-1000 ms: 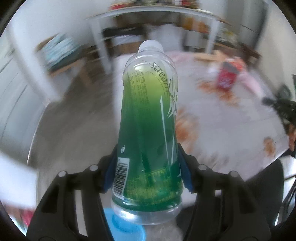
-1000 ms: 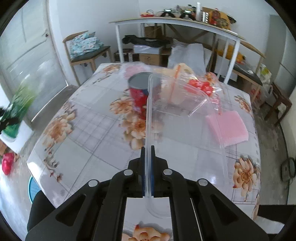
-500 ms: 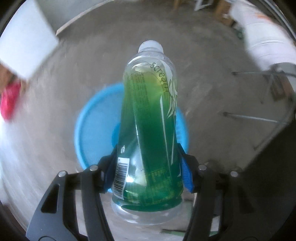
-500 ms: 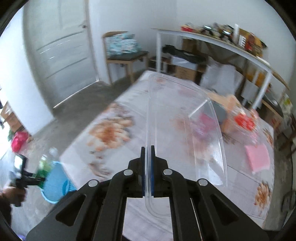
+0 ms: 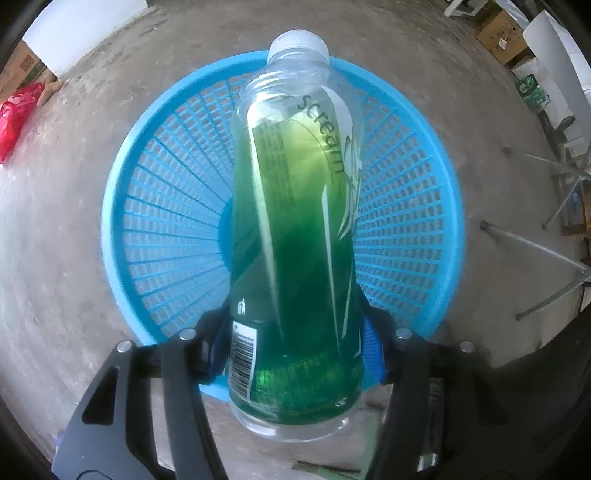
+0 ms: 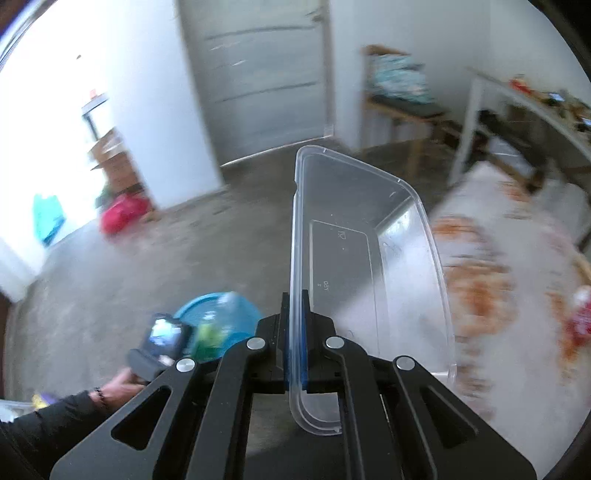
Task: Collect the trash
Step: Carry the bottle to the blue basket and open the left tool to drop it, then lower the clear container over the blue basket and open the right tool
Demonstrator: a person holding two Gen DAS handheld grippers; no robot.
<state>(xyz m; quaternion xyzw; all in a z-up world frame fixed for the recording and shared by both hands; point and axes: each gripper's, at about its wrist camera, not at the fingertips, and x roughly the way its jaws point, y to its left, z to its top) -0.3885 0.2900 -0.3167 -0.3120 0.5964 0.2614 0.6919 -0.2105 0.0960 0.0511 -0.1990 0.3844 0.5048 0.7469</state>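
My left gripper (image 5: 295, 343) is shut on a clear bottle with a green label (image 5: 295, 229) and a white cap, gripped near its base. It points straight down, and the bottle hangs over a round blue mesh basket (image 5: 166, 206) on the concrete floor. My right gripper (image 6: 294, 347) is shut on the thin wall of a clear plastic food container (image 6: 369, 266), which sticks out ahead of it, empty. In the right wrist view the left gripper (image 6: 162, 343), the green bottle (image 6: 208, 341) and the blue basket (image 6: 225, 310) show blurred at lower left, with a hand (image 6: 118, 384) in a dark sleeve.
A table with a floral cloth (image 6: 498, 266) stands at the right, a red item (image 6: 580, 325) on it. A red bag (image 5: 14, 118) lies on the floor by the wall. Metal stand legs (image 5: 535, 247) and cardboard boxes (image 5: 498, 33) are to the basket's right. A grey door (image 6: 258, 74) is behind.
The left gripper swung down from the table to above the blue basket and came closer to it, bottle still held. The right gripper swung left off the table toward the floor with the container.
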